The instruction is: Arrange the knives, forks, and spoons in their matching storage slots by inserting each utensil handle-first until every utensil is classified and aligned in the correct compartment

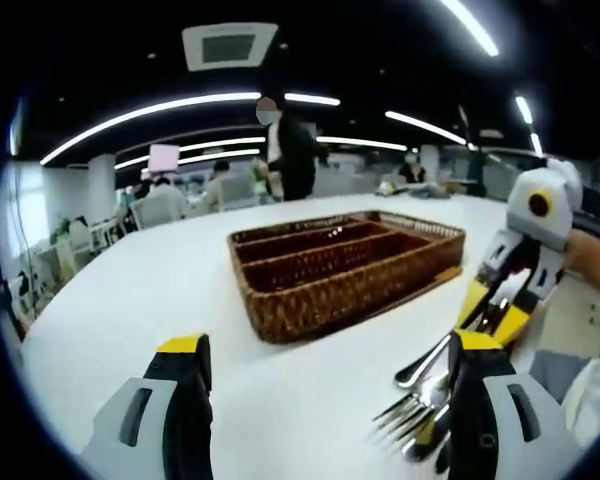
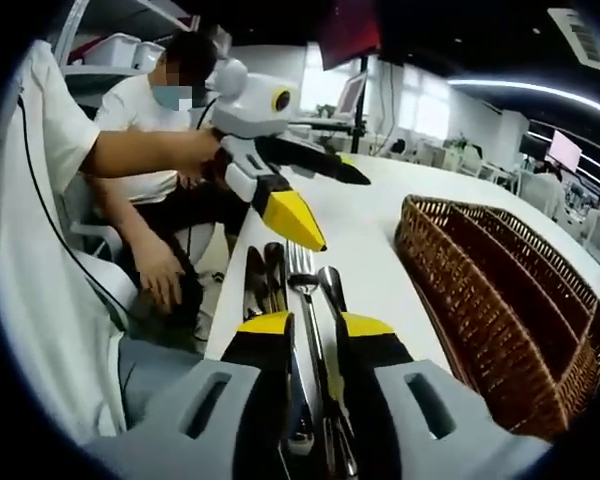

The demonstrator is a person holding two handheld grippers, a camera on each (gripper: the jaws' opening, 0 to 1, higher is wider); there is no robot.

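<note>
A brown wicker cutlery tray (image 1: 350,265) with long empty compartments stands on the white table (image 1: 160,300). In the left gripper view, a heap of forks and spoons (image 1: 420,385) lies by my right-hand jaw. My left gripper (image 1: 330,345) is open wide and holds nothing. It also shows in the right gripper view, where the left gripper (image 2: 325,200) hovers above the cutlery. My right gripper (image 2: 312,325) straddles a fork (image 2: 302,270) and a spoon (image 2: 330,285) with its jaws close together; contact is unclear. Two knives (image 2: 260,285) lie to their left. The tray (image 2: 500,290) sits to the right.
The cutlery lies near the table's edge (image 2: 220,320), with a person's lap beyond it. A seated person (image 2: 150,110) is close on that side. Across the room a standing person (image 1: 290,150) and office desks and chairs (image 1: 160,205) show behind the table.
</note>
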